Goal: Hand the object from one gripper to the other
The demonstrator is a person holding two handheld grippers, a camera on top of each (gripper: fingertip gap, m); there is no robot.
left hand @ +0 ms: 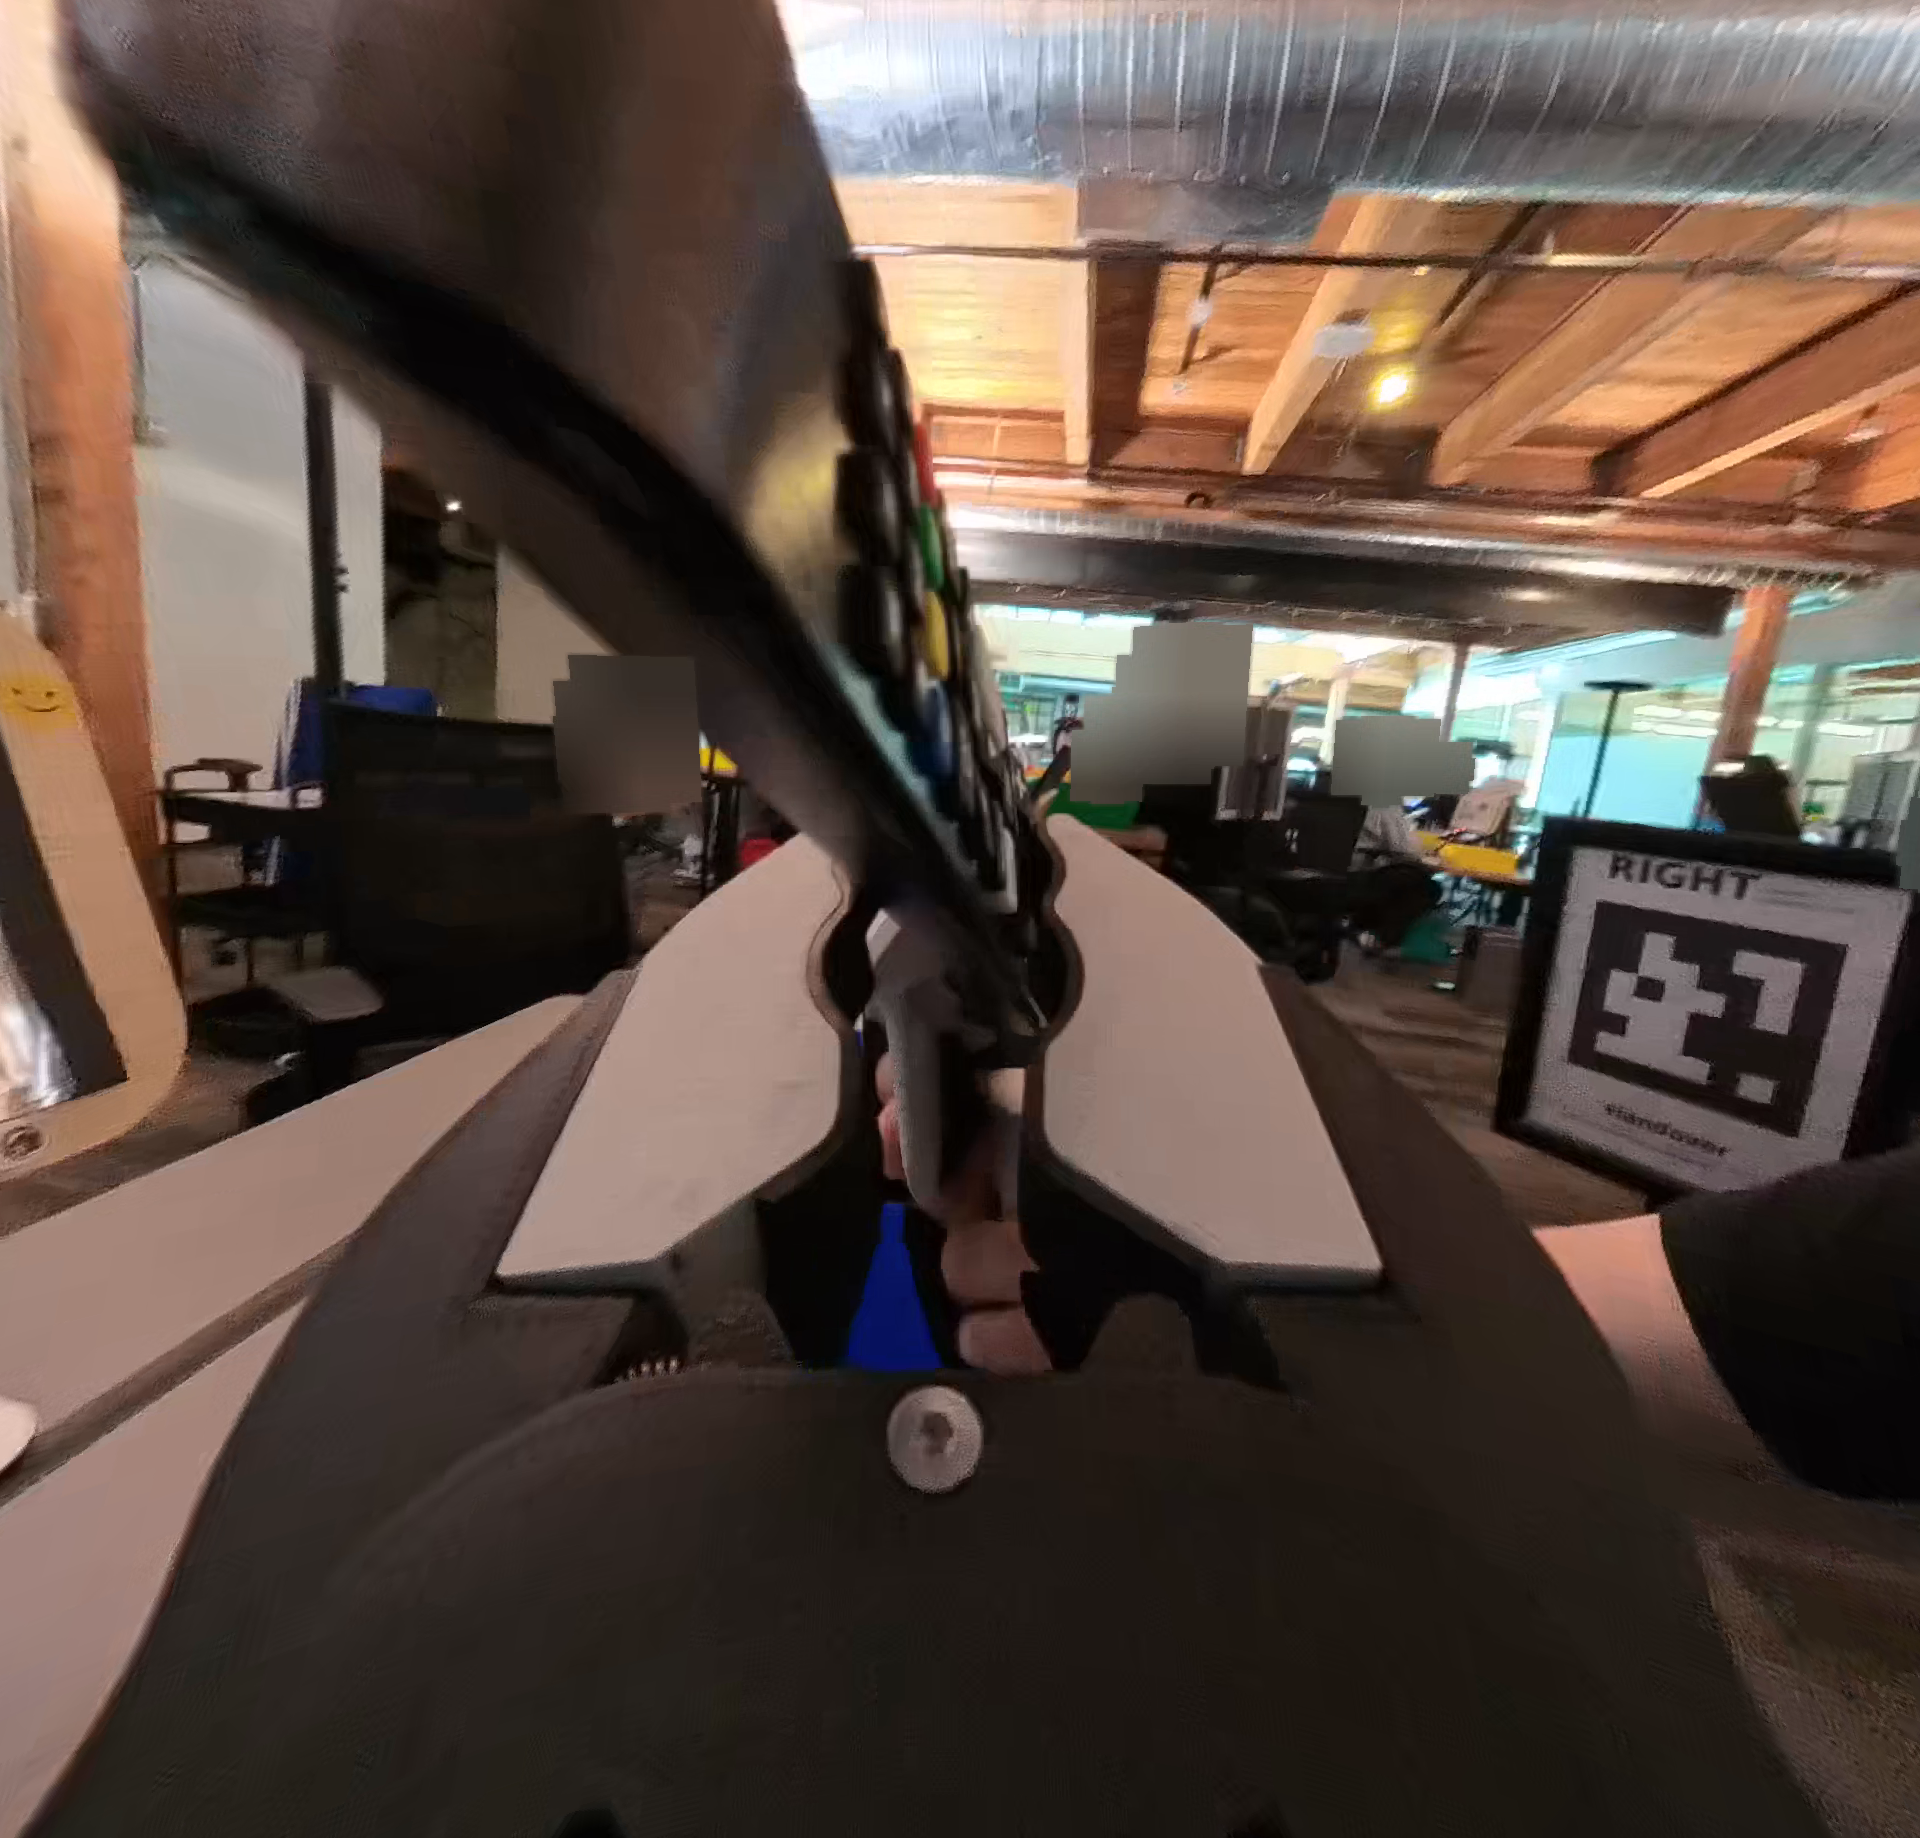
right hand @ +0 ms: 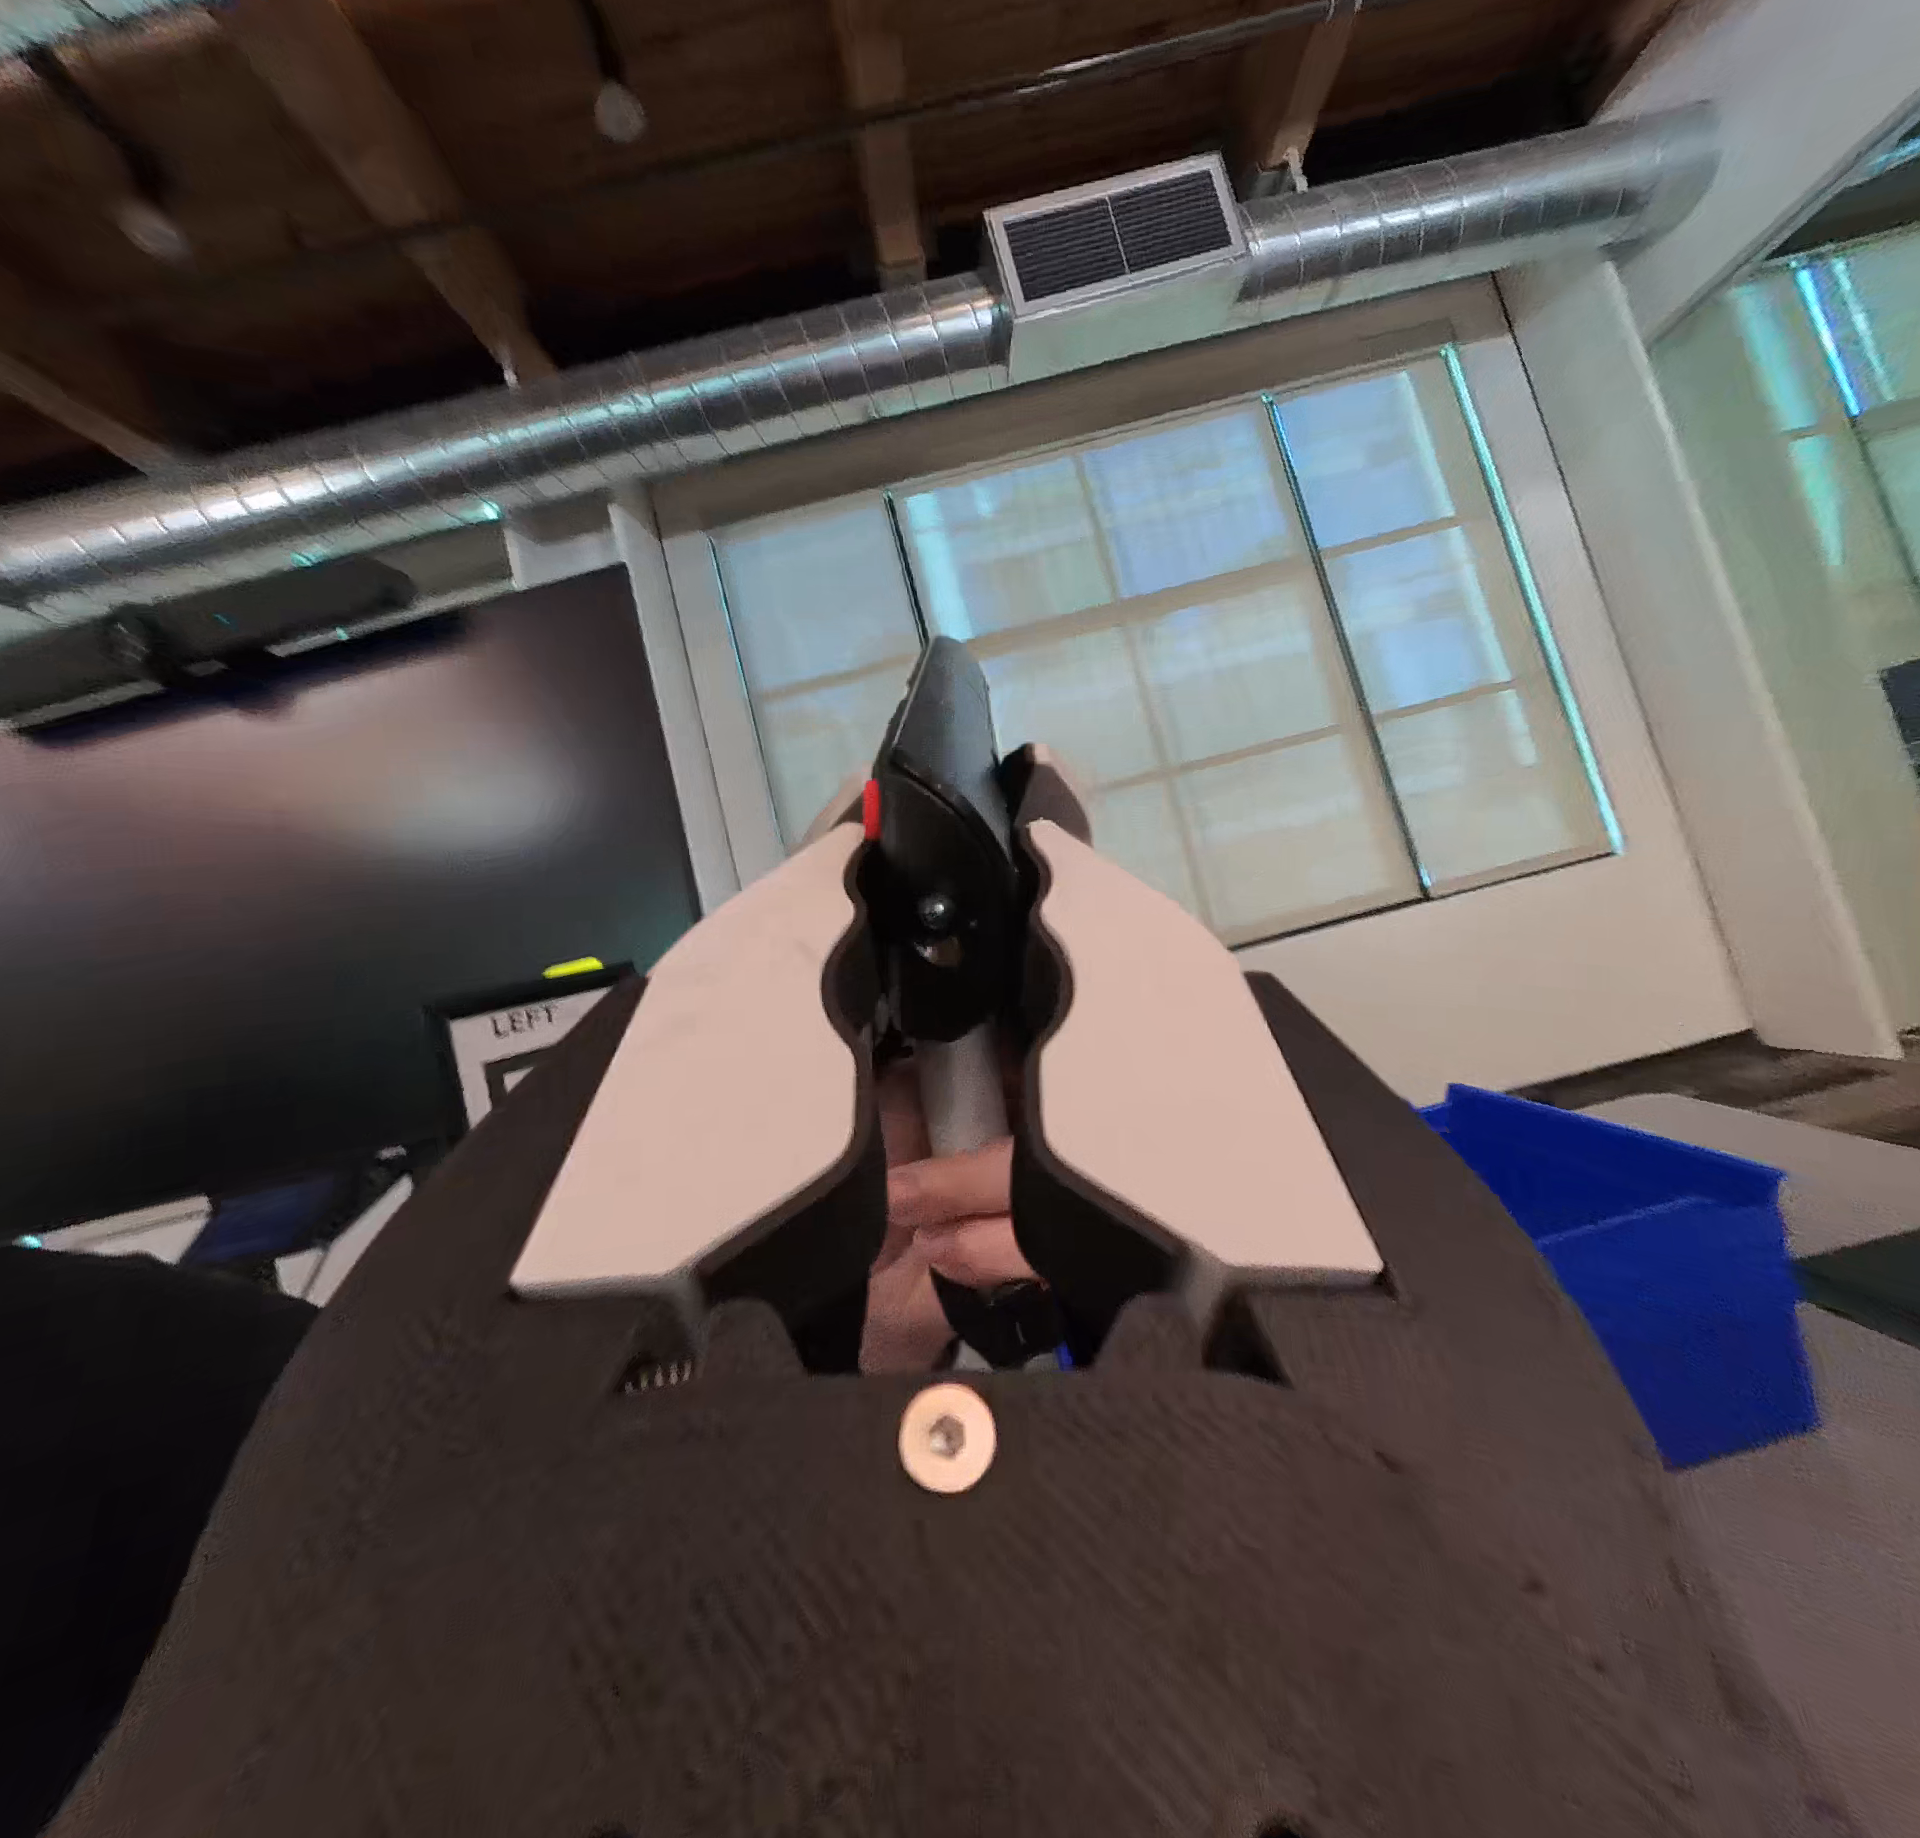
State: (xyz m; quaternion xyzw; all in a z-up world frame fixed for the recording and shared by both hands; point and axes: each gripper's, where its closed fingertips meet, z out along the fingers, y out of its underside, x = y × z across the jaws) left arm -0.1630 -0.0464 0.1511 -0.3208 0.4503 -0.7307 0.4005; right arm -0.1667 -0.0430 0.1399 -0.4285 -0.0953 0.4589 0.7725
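Note:
The object is a remote control (left hand: 582, 334) with a grey back, a black face and coloured buttons. In the left wrist view it rises up and to the left from between my fingers, tilted toward the camera. My left gripper (left hand: 948, 905) is shut on its lower end. In the right wrist view the remote control (right hand: 940, 915) shows end-on, with a red button on its left edge. My right gripper (right hand: 940, 884) is shut on it. A part of the left gripper (right hand: 1051, 791) shows just beyond the remote. Both grippers are held up in the air.
A blue bin (right hand: 1642, 1269) stands on a table at the lower right of the right wrist view. A square black-and-white marker plate (left hand: 1704, 1009) and a dark sleeve (left hand: 1787, 1321) are at the right of the left wrist view. A hand (right hand: 935, 1217) shows through the finger gap. Less than 4 cm separates the two grippers' tips.

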